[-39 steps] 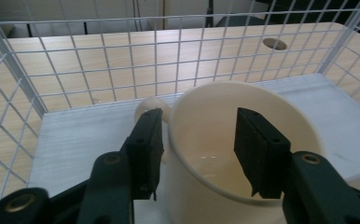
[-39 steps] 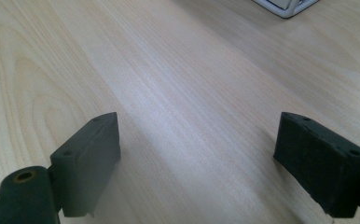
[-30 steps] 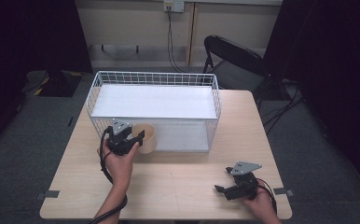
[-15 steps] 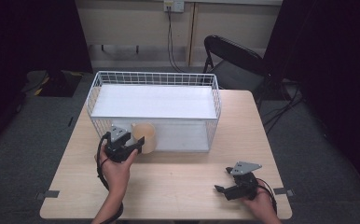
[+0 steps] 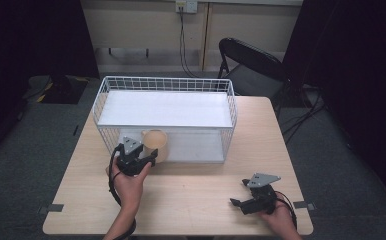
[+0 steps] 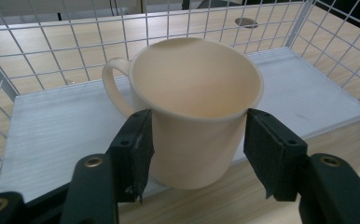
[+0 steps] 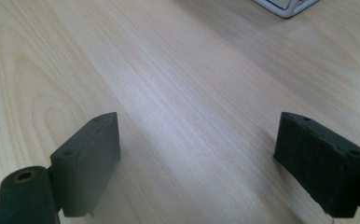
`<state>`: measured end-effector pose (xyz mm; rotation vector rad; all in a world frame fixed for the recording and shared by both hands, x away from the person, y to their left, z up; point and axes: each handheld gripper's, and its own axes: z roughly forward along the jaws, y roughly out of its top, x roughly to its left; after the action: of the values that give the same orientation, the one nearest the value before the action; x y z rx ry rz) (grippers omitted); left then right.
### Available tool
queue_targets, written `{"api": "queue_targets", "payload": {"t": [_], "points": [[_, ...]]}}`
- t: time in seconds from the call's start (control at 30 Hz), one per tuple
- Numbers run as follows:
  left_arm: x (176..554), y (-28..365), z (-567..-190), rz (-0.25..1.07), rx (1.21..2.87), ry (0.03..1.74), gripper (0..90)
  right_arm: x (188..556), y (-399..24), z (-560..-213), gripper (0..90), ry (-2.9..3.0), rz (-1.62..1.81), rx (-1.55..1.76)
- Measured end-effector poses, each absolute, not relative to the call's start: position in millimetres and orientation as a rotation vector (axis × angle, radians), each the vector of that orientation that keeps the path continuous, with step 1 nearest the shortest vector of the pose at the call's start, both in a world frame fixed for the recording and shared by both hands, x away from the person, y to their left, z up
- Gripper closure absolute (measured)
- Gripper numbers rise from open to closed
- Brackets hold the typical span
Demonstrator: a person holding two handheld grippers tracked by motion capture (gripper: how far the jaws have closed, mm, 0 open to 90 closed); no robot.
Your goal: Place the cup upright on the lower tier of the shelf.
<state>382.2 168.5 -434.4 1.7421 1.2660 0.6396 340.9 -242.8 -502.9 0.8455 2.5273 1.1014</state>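
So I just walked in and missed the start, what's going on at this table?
A person holds a gripper in each hand. The left gripper has its jaws on either side of a cream mug, at the open front of a white wire basket; the grip looks loose on one side. The right gripper rests open over the bare wooden table, holding nothing.

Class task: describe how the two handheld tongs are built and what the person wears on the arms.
Both tongs, left and right, are black with two blocky padded jaws, a grey three-cornered plate on top and a trailing black cable. The forearms are bare, with no sleeves in view.

Matt cream mug (image 6: pixel 194 112), perhaps ceramic
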Motion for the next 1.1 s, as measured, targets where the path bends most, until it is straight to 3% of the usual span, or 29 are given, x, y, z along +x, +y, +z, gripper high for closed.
{"api": "queue_targets", "payload": {"t": [0.8,1.1], "points": [[399,165,-442,0.659,1.755,1.293,63.7,341,-243,-503,13.6,2.527,1.102,0.845],[393,170,-440,0.642,1.734,1.269,38.8,341,-243,-503,13.6,2.527,1.101,0.846]]}}
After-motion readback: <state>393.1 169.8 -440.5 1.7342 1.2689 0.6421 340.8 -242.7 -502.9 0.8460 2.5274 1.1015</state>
